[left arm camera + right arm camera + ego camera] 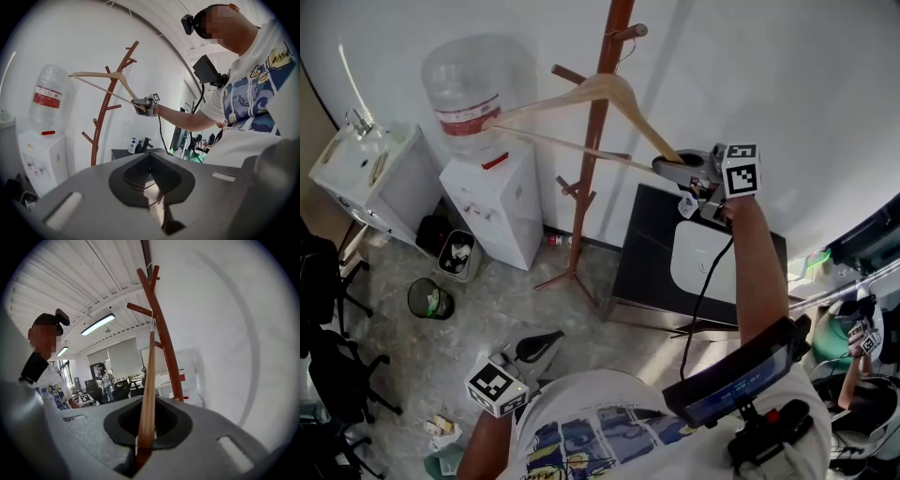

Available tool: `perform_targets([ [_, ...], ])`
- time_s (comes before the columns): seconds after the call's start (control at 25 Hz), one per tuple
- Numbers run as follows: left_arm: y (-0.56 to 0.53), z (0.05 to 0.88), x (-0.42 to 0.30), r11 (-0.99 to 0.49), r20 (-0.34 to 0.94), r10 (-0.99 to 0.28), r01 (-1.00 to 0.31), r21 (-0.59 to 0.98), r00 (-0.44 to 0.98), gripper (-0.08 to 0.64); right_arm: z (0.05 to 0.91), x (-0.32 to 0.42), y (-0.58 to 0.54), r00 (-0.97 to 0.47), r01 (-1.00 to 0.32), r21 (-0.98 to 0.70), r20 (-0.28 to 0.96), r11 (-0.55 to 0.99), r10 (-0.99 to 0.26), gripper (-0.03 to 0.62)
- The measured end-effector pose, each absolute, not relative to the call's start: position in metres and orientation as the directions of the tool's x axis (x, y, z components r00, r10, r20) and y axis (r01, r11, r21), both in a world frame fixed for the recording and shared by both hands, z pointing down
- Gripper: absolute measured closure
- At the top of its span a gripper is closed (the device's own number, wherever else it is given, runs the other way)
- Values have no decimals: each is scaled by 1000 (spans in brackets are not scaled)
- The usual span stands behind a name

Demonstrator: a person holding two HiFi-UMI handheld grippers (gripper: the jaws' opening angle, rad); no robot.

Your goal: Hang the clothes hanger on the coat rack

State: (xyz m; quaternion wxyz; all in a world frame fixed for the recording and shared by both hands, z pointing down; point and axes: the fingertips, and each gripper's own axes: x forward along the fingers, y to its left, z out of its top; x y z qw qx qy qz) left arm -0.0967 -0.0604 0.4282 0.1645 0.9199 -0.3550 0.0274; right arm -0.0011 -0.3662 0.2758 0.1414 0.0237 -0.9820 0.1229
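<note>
The light wooden hanger point(600, 89) is held up level beside the brown coat rack point(595, 141), crossing in front of its pole. My right gripper point(680, 169) is shut on the hanger's right end, with that arm stretched out. In the right gripper view the hanger point(149, 394) runs straight out from between the jaws of my right gripper point(145, 446) toward the rack point(164, 343). Whether its hook rests on a peg I cannot tell. My left gripper point(534, 347) hangs low by my body, shut and empty. Its view shows the hanger point(101, 79), the rack point(105, 108) and the right gripper point(140, 104).
A white water dispenser with a big bottle point(483, 94) stands left of the rack, and a white cabinet point(370, 178) further left. A black cabinet bearing a white device point(703, 258) stands right of the rack. Bins point(431, 298) and office chairs point(328, 356) are on the floor at left.
</note>
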Motion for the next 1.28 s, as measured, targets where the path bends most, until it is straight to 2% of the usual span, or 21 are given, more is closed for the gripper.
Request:
perform_targets([
  [0.72, -55, 421, -85, -690, 207, -635, -667, 281, 744, 558, 275, 0, -373, -980, -130, -146, 170, 981, -104, 571],
  [0.92, -57, 419, -66, -705, 225, -616, -656, 270, 755, 558, 270, 24, -374, -986, -159, -145, 79, 976, -149, 534],
  [1.28, -58, 419, -51, -739, 240, -571, -619, 266, 785, 557, 281, 66, -378, -966, -258, -170, 30, 951, -256, 520],
])
